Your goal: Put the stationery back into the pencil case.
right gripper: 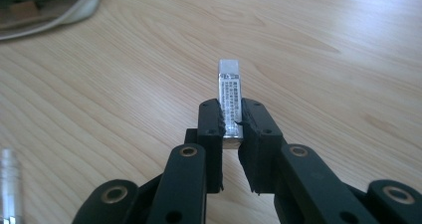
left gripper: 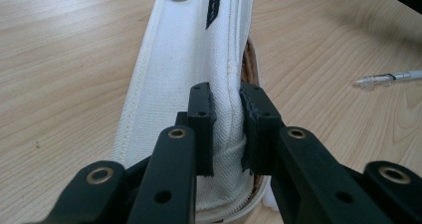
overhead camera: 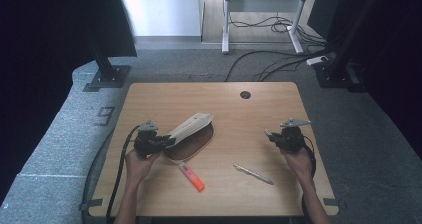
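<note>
A white fabric pencil pouch (overhead camera: 191,129) with a brown inside lies open at the table's middle left. My left gripper (overhead camera: 166,142) is shut on its upper white wall; in the left gripper view the pads (left gripper: 228,102) pinch the cloth (left gripper: 179,59) and hold it up on edge. At the right, my right gripper (overhead camera: 268,134) hangs a little above the wood, shut on a small white eraser (right gripper: 230,84) in a printed sleeve. The eraser sticks out past the fingertips (right gripper: 230,114).
An orange and white highlighter (overhead camera: 191,177) lies just in front of the pouch. A silver pen (overhead camera: 253,174) lies between the two hands near the front. The wooden table (overhead camera: 249,114) has a cable hole (overhead camera: 245,94) at the back. Cables and stand feet lie on the floor beyond.
</note>
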A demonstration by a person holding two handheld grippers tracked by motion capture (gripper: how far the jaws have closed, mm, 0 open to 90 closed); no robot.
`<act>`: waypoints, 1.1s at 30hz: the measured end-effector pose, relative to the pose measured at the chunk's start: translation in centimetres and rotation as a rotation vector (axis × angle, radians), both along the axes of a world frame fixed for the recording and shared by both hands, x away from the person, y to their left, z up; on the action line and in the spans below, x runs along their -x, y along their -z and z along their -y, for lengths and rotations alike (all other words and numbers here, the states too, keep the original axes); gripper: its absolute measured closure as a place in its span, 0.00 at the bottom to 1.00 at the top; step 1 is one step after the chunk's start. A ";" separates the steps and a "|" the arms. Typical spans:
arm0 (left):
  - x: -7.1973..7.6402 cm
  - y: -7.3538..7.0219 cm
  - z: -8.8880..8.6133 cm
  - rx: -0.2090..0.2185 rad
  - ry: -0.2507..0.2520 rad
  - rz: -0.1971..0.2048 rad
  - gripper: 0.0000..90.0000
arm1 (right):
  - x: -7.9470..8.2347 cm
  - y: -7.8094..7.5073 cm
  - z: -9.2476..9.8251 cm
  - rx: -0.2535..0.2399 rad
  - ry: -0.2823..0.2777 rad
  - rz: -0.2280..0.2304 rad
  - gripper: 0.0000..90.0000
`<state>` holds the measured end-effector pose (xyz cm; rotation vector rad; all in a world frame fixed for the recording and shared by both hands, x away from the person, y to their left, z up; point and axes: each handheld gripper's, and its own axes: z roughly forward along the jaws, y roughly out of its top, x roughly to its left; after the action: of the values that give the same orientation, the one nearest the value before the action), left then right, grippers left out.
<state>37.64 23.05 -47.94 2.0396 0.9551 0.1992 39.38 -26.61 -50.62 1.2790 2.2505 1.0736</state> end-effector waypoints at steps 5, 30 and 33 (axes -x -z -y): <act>0.0 0.0 0.0 0.000 0.000 0.001 0.85 | -0.2 -0.6 -1.9 -0.008 -0.048 0.011 0.87; 0.1 -0.1 0.0 0.003 0.003 0.009 0.85 | -1.8 -1.3 -10.4 0.027 -0.211 0.008 0.87; 0.1 -0.1 0.0 0.006 0.004 0.009 0.85 | -2.0 -1.1 -11.2 0.030 -0.223 0.001 0.87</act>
<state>37.57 23.08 -47.85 2.0339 0.9443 0.2032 41.38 -15.38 -49.49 1.0334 2.4426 1.1094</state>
